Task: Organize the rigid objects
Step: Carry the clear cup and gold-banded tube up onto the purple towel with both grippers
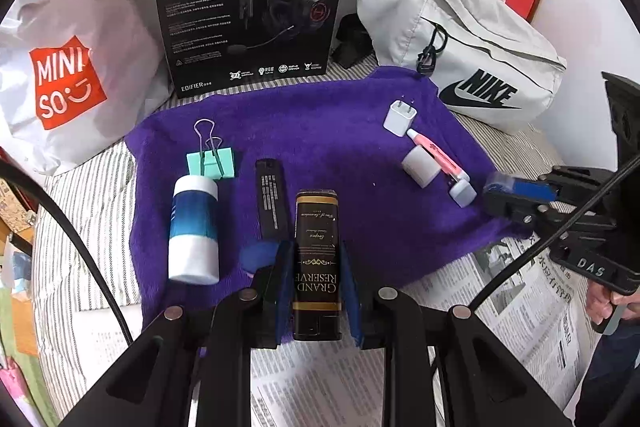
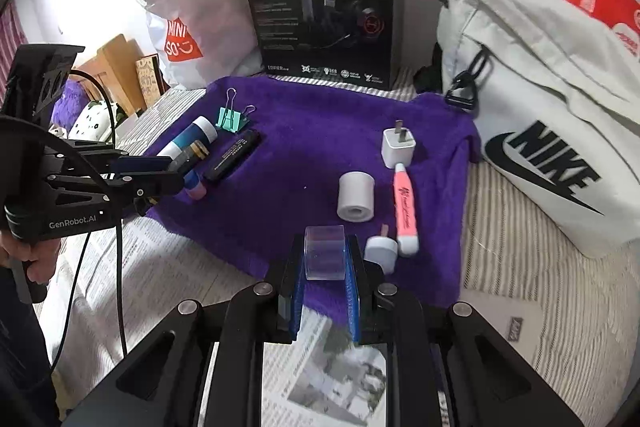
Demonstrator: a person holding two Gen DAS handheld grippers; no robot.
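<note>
The left gripper [image 1: 316,291] has its blue fingers [image 1: 282,291] clamped on a black-and-gold tin [image 1: 317,259], which lies lengthwise between them at the near edge of the purple towel [image 1: 320,131]. The right gripper [image 2: 325,279] pinches a clear box [image 2: 325,253] between its fingers [image 2: 298,287], low over the towel's front edge.

Beside the tin, a black stick [image 1: 272,203], a blue-and-white bottle [image 1: 194,227] and a green clip [image 1: 210,163] already sit side by side in a row, with a small blue-and-pink item [image 1: 256,257] just beside the left fingers. Near the clear box lie a small white plug [image 2: 382,247], a pink pen [image 2: 405,211], a white roll [image 2: 356,197] and a white charger [image 2: 398,147], grouped on the towel's right side.

So the step in hand looks like placing: each hand is bringing one piece to its own group. Next, the tin wants setting down parallel to the stick and the box beside the plug, then both grips eased off without nudging neighbours
</note>
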